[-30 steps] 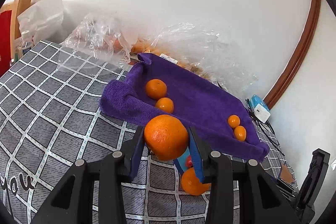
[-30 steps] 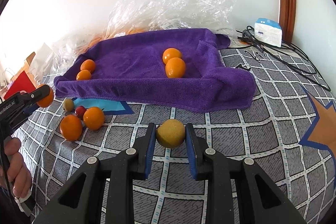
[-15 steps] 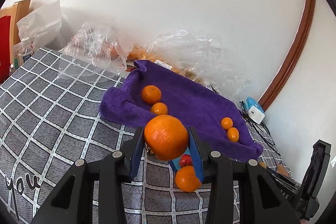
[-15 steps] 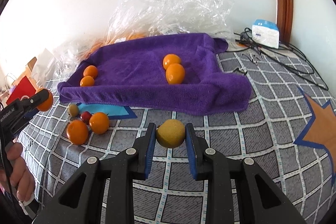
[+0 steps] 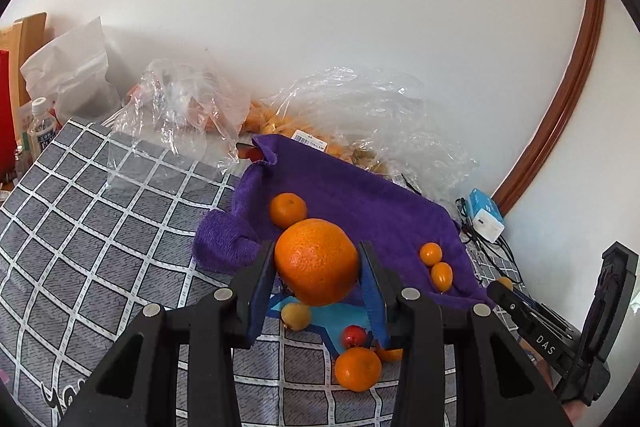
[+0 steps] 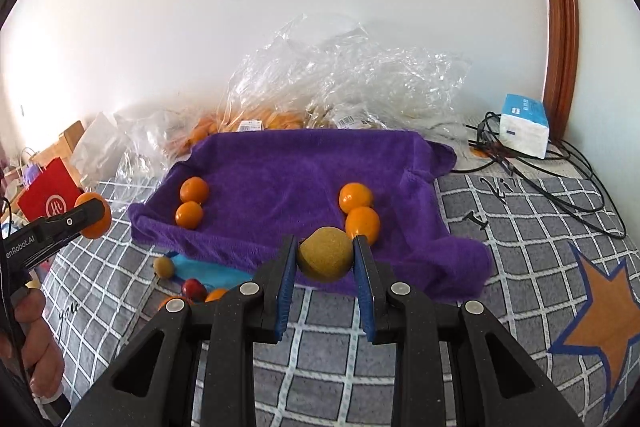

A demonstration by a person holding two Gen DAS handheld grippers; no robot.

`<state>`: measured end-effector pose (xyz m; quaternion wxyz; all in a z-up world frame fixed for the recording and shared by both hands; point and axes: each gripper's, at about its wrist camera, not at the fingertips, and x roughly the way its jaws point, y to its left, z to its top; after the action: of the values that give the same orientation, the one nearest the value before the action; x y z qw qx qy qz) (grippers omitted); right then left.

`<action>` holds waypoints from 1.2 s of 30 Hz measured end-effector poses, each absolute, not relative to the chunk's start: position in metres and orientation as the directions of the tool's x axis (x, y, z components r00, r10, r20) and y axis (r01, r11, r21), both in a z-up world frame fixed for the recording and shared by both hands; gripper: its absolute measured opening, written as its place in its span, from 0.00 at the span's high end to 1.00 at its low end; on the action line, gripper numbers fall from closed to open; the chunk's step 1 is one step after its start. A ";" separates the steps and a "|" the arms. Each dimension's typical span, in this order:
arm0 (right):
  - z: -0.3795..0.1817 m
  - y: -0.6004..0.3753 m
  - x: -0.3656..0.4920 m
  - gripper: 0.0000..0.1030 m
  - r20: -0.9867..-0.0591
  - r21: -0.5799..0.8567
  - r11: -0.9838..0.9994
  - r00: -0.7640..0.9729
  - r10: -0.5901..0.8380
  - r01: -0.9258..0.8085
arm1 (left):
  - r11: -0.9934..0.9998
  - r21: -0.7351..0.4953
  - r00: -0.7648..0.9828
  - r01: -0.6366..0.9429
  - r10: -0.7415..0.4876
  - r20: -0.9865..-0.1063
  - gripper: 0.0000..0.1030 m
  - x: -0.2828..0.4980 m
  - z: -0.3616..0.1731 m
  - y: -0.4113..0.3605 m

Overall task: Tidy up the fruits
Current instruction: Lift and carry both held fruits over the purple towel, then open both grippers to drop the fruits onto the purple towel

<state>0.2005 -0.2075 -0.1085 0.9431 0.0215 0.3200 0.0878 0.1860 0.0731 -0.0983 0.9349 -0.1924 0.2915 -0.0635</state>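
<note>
Two grippers, each clamped on fruit. Left gripper (image 5: 318, 263) fingers closed on a large orange (image 5: 316, 262), pads pressing both sides. Right gripper (image 6: 325, 259) fingers shut on a small yellow-brown fruit (image 6: 325, 259). Beyond both sets of fingers, a purple towel (image 6: 288, 179) carrying two pairs of small oranges (image 6: 191, 203). Below and between the left fingers, loose fruit on a grey checked cloth (image 5: 100, 235): a yellow fruit (image 5: 296, 315), a red fruit (image 5: 353, 335), another orange (image 5: 357, 369).
</note>
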 end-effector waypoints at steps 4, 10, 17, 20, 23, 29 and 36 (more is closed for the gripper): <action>-0.102 -0.205 0.217 0.73 -0.586 0.086 0.984 0.791 0.174 -0.154 | 0.922 -0.386 0.829 -0.010 -0.208 -0.520 0.62 0.202 -0.092 0.080; -0.099 -0.203 0.251 0.73 -0.602 0.077 0.987 0.783 0.159 -0.142 | 0.927 -0.375 0.822 -0.022 -0.197 -0.534 0.62 0.235 -0.085 0.084; -0.126 -0.191 0.281 0.73 -0.647 0.075 0.982 0.741 0.179 -0.172 | 0.934 -0.352 0.797 -0.054 -0.172 -0.579 0.62 0.275 -0.106 0.077; -0.144 -0.184 0.291 0.73 -0.680 0.062 0.982 0.712 0.171 -0.177 | 0.932 -0.357 0.778 -0.064 -0.177 -0.603 0.62 0.286 -0.120 0.076; -0.154 -0.178 0.295 0.73 -0.697 0.043 0.980 0.697 0.170 -0.196 | 0.937 -0.342 0.775 -0.067 -0.167 -0.609 0.62 0.290 -0.131 0.074; -0.164 -0.177 0.299 0.73 -0.710 0.051 0.979 0.682 0.175 -0.198 | 0.937 -0.346 0.764 -0.034 -0.199 -0.614 0.62 0.293 -0.133 0.064; -0.174 -0.172 0.300 0.72 -0.729 0.053 0.976 0.660 0.182 -0.211 | 0.948 -0.319 0.738 0.022 -0.230 -0.635 0.62 0.304 -0.130 0.037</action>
<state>0.3002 -0.1719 -0.1737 0.9108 -0.0183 0.3981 0.1078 0.3040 0.0374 -0.1300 0.9205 -0.1467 0.3557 -0.0684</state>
